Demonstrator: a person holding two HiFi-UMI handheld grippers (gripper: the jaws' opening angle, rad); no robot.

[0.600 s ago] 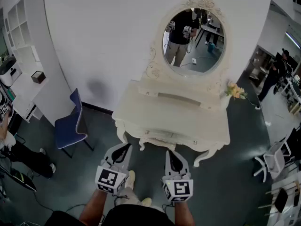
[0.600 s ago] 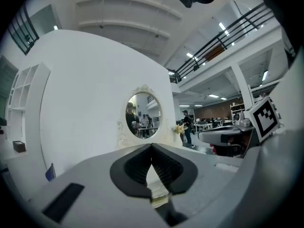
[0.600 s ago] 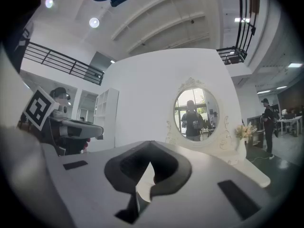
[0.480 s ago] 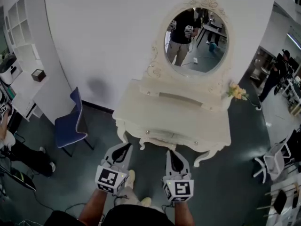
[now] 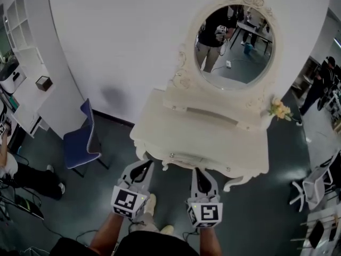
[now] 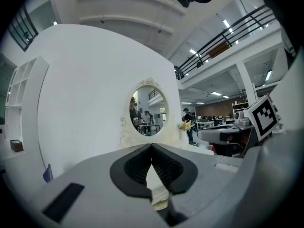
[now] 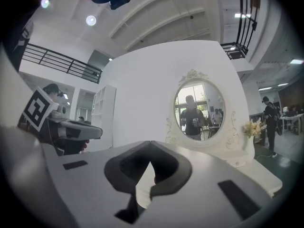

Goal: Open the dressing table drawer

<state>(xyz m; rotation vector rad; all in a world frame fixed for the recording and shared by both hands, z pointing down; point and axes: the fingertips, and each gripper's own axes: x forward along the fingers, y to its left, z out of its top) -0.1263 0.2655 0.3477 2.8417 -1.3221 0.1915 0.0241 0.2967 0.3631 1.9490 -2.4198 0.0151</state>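
Two grippers, the left gripper (image 5: 144, 164) and the right gripper (image 5: 198, 171), are hovering side by side as I am steering them, jaws pressed together on nothing; one dressing table drawer (image 5: 200, 162) with two knobs (image 5: 171, 154) is sitting closed just ahead, below one oval mirror (image 5: 234, 46).

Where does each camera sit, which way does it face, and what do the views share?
Head view: on the person's head, looking steeply down at the dressing table and mirror; forearms, left gripper and right gripper show.
Left gripper view: on the left gripper, looking roughly level along its shut jaws toward the mirror; right gripper at right.
Right gripper view: on the right gripper, same direction, jaws shut; left gripper at left.
Shared: all three see the mirror and flowers.
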